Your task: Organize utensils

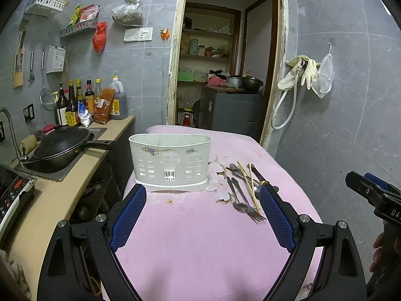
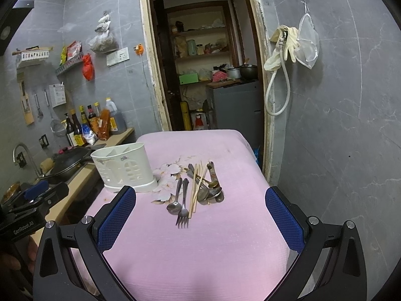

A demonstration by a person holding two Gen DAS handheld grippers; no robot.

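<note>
A white plastic utensil holder with dividers stands empty on the pink-covered table. To its right lies a pile of utensils: a fork, a spoon, wooden chopsticks and more spoons. My left gripper is open, held above the table in front of the holder. My right gripper is open too, facing the pile from the near side. Nothing is between either pair of fingers.
Left of the table runs a counter with a black wok in a sink, sauce bottles and an induction cooker. Behind the table is a doorway to a storeroom. A grey tiled wall is at right.
</note>
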